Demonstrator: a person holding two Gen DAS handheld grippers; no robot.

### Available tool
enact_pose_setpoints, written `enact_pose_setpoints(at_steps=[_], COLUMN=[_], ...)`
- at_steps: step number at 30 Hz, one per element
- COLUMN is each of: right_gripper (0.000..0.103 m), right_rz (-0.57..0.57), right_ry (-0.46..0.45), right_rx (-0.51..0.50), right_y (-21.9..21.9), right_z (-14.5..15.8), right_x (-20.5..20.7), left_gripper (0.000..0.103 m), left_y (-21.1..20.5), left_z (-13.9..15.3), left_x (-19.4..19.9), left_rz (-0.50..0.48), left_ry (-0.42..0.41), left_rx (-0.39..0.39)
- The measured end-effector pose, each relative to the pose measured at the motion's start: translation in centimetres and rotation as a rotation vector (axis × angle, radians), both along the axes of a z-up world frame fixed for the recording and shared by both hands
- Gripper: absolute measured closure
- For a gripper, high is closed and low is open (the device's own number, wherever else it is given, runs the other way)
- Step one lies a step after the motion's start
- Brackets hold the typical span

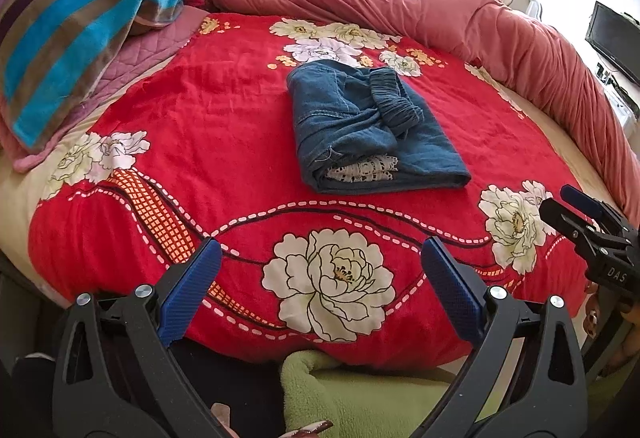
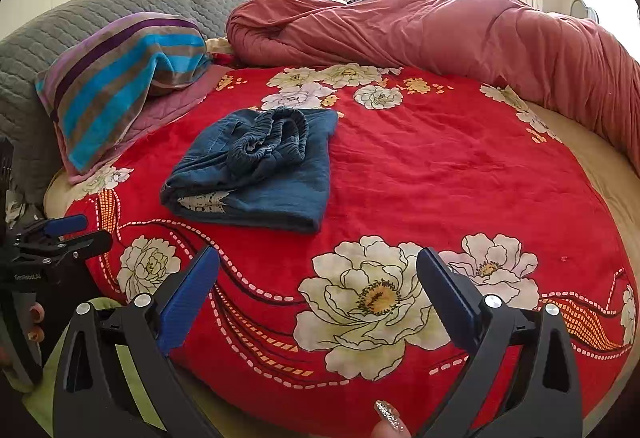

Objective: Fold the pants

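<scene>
The blue denim pants (image 1: pixel 372 129) lie folded into a compact bundle on the red flowered blanket (image 1: pixel 224 141), elastic waistband on top and white lace trim showing at the near fold. My left gripper (image 1: pixel 320 250) is open and empty, held back over the blanket's near edge, well short of the pants. The right gripper (image 1: pixel 580 211) shows at the right edge of that view. In the right wrist view the folded pants (image 2: pixel 260 173) lie ahead and to the left. My right gripper (image 2: pixel 318 258) is open and empty above a white flower, and the left gripper (image 2: pixel 66 232) sits at the far left.
A striped towel over a pillow (image 1: pixel 80 37) lies at the back left against a grey quilted headboard (image 2: pixel 100 9). A rolled pink duvet (image 1: pixel 400 1) curves along the back and right side. Green fleece (image 1: pixel 352 394) is at the near edge. A dark screen (image 1: pixel 612 37) stands far right.
</scene>
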State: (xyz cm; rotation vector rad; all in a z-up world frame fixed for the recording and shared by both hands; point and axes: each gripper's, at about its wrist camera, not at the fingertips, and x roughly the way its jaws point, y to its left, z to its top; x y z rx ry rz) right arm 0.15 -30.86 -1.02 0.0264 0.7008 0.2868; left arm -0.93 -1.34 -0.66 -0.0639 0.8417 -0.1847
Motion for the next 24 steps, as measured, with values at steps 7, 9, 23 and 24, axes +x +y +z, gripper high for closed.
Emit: enact_pose_setpoints(at_steps=[7,9,23,24], right_gripper=[0.005,0.005,0.005,0.005], right_rz=[0.001,0.000,-0.009,-0.010], right_ry=[0.000,0.002,0.009,0.010], right_rx=[-0.004,-0.004,-0.009,-0.010], right_y=[-0.11,-0.12,-0.14,-0.14], right_z=[-0.03,-0.07,-0.67,-0.67], right_x=[0.06,0.08,0.29,0.29], left_gripper=[0.010,0.010,0.010,0.010], left_y=[0.02,0.02,0.23,0.27], left_z=[-0.04,-0.15,-0.62,-0.62], left_x=[0.07,0.16,0.53,0.57], left_rz=[-0.006,-0.007,0.008,0.008], left_ry=[0.003,0.006,0.024,0.024], left_rx=[-0.002,0.001,0.017,0.015])
